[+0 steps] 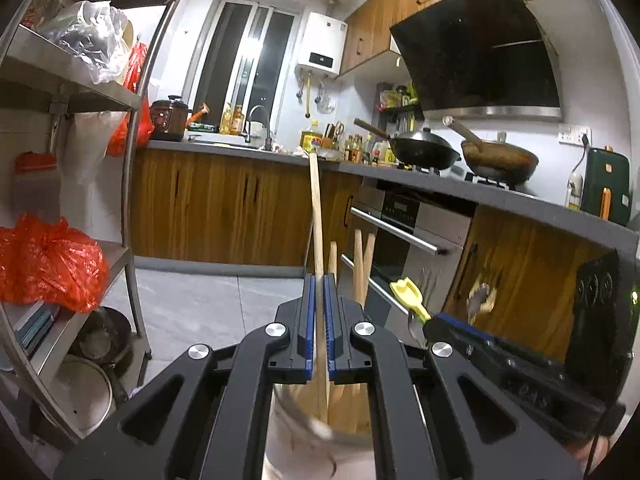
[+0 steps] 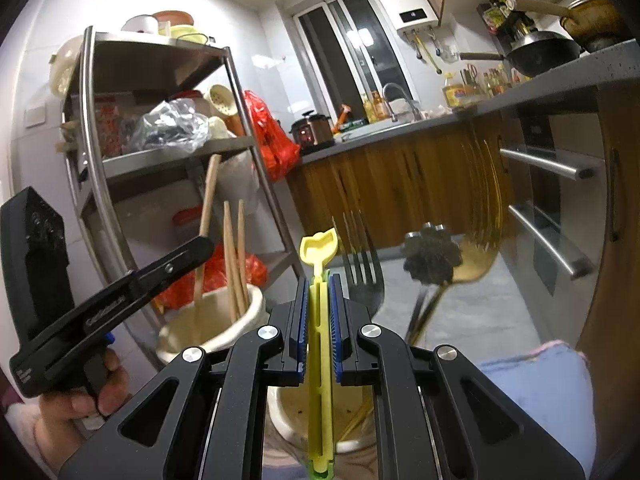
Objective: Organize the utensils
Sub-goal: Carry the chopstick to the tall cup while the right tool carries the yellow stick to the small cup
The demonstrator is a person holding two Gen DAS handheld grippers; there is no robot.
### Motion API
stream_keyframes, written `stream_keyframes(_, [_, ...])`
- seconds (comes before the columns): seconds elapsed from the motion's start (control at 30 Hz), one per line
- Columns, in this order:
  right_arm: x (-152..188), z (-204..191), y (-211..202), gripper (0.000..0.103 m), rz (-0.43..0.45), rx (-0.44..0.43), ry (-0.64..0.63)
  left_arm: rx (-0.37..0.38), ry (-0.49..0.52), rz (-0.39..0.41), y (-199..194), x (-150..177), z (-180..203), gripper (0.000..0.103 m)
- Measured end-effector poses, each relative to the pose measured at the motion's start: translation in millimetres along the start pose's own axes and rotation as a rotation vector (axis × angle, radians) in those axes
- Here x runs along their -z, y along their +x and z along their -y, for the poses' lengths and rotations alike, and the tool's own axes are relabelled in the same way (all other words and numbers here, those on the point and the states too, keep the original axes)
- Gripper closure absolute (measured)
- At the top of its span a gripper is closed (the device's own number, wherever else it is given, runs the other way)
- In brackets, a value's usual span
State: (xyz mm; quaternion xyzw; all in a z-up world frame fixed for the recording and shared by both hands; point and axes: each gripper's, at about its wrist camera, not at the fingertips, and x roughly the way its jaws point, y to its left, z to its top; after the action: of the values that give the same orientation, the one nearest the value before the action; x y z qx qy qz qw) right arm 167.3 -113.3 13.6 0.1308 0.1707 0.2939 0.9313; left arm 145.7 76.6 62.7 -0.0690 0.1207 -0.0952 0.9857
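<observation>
Left wrist view: the left hand-held gripper (image 1: 319,284) is clenched on one long wooden chopstick (image 1: 316,208), which stands nearly upright between its blue pads and runs down into a pale holder (image 1: 296,420) just below the jaws. More wooden sticks (image 1: 362,264) stand in that same holder, just right of the pinched one. To the right, the right hand-held gripper (image 1: 434,320) shows with a yellow utensil (image 1: 410,294) sticking out of it.

From the right wrist view, the right hand-held gripper (image 2: 319,284) grips that yellow plastic utensil (image 2: 320,320) along its handle; its head points up and its lower end hangs over a second pale holder (image 2: 288,412) directly beneath. A dark fork (image 2: 362,264), a flower-headed utensil (image 2: 430,254) and a gold slotted spoon (image 2: 478,256) rise from that side, blurred. Left of them stands the first holder (image 2: 180,336) with its chopsticks (image 2: 234,264), the left gripper (image 2: 200,246) closed on one, a hand (image 2: 76,400) on its grip. A steel shelf rack (image 2: 160,152) stands behind, the counter (image 2: 400,130) farther back.
</observation>
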Motion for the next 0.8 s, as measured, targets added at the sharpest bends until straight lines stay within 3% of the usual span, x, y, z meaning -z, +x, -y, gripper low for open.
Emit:
stream_keyframes(0.23, [-16, 5, 0, 0.092, 0.045, -0.062, 0.087, 0.008, -0.017, -0.026, -1, 6, -2, 0.099])
stream_keyframes(0.6, [-11, -8, 30, 0.092, 0.065, -0.011, -0.025, 0.021, -0.024, -0.031, 3, 6, -3, 0.099])
stream_keyframes(0.8, [-5, -6, 20, 0.092, 0.058, -0.010, -0.022, 0.031, -0.027, -0.035, 4, 9, -4, 0.099])
